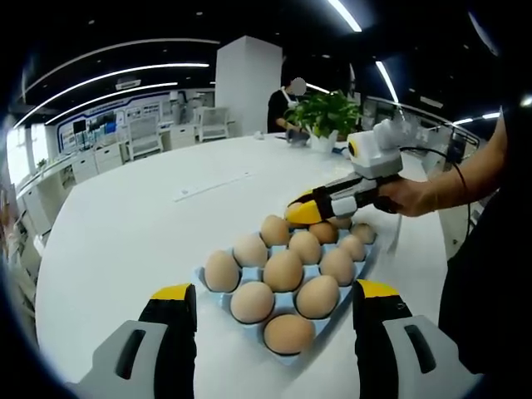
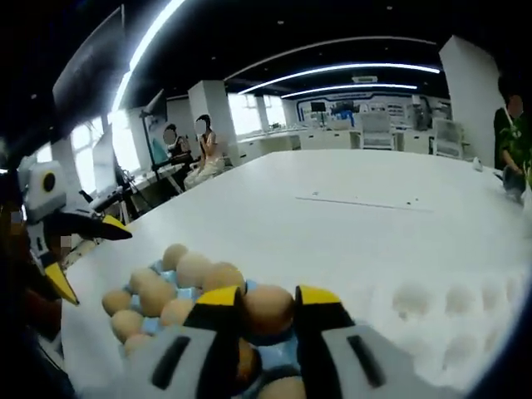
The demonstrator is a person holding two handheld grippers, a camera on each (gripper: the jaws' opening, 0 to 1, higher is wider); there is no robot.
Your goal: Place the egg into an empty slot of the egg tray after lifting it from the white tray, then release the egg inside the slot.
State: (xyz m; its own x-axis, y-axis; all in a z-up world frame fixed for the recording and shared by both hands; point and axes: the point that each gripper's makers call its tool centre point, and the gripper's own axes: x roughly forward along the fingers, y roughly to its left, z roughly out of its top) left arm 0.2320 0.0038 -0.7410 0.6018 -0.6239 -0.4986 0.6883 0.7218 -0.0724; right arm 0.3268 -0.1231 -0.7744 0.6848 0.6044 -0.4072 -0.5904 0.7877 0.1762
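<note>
1. Left gripper view, L to R: left gripper (image 1: pixel 274 303) low in front, jaws spread wide, nothing between them, hovering just short of blue egg tray (image 1: pixel 206 275).
2. Same view, centre: most slots filled w/ brown eggs, approx a dozen. Further R: right gripper (image 1: pixel 301 210) coming in over tray's far end, held by a person's hand (image 1: pixel 409 197).
3. Right gripper view, L to R: the left gripper at far L edge, yellow tips apart. Egg tray below centre, rows of eggs in it.
4. Centre: right gripper jaws narrowed onto egg (image 2: pixel 268 309), clamped on both sides, directly above a blue slot. Can't tell if egg bottom touches slot yet.
5. Far R: white tray (image 2: pixel 453 320) w/ bare dimples, just beside egg tray.
6. Progress, judged: lift from white tray done, carry done. Left: seat egg in slot, open jaws, back off.
</note>
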